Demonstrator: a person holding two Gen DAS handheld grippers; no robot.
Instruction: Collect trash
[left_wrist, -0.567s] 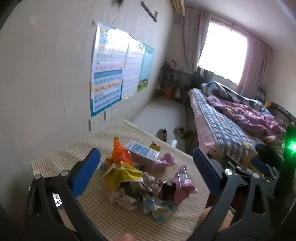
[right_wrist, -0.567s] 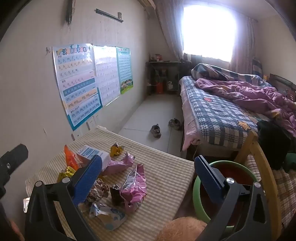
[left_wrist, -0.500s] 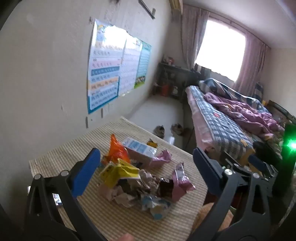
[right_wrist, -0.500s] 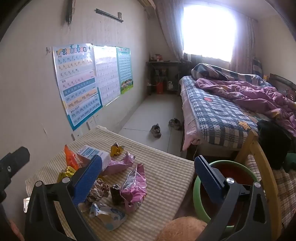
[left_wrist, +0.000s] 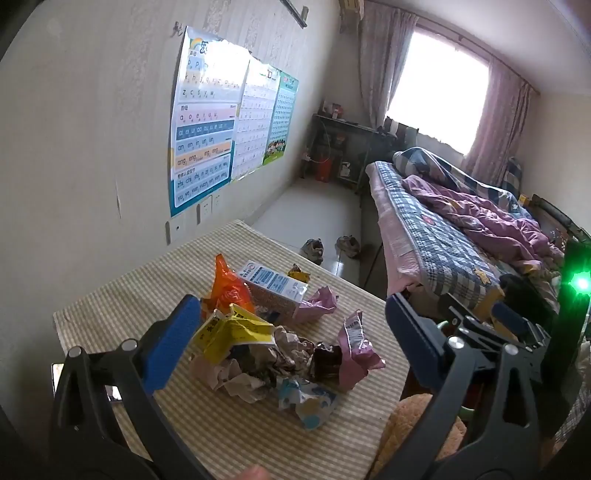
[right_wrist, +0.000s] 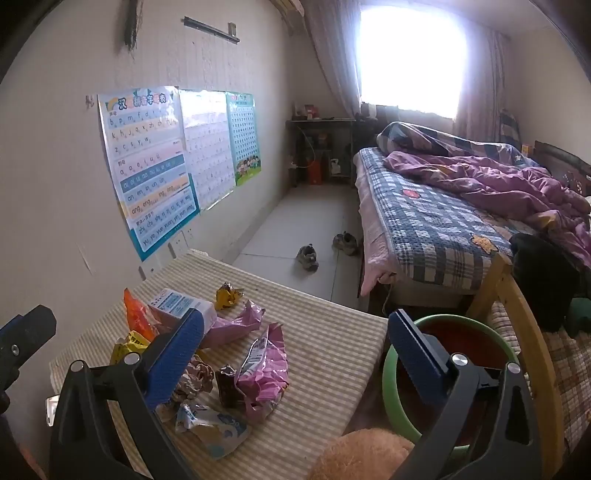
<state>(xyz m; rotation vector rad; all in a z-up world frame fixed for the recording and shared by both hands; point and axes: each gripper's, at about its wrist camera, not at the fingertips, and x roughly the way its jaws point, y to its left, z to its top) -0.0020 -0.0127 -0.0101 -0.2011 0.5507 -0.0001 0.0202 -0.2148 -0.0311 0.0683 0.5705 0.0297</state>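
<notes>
The poster (right_wrist: 147, 166) on the wall shows rows of pinyin: "b p m f d" near the top, then "an en in un ün", "ang eng ing ong" and "zhi chi shi" lower down, under a headline in Chinese characters; two more charts hang beside it, their print too small to read. The white and blue carton (left_wrist: 273, 282) on the table carries blue print that cannot be read, and the yellow wrapper (left_wrist: 232, 332) has dark characters that are also illegible. The trash lies in a loose heap on the striped table (left_wrist: 147, 280): an orange bag (left_wrist: 229, 291), the carton, the yellow wrapper, crumpled paper (left_wrist: 255, 373), pink wrappers (left_wrist: 354, 350) and a pale blue packet (left_wrist: 310, 400). The left gripper (left_wrist: 291, 332) hovers above and just short of the heap, tilted down toward it, with the pile showing between its spread blue fingers (left_wrist: 170, 347) and nothing held. The right gripper (right_wrist: 295, 347) is likewise wide apart and empty, angled down over the table's right part, the pink wrapper between its fingers in view. A green bin (right_wrist: 454, 369) stands just beside the table edge, behind the right finger.
</notes>
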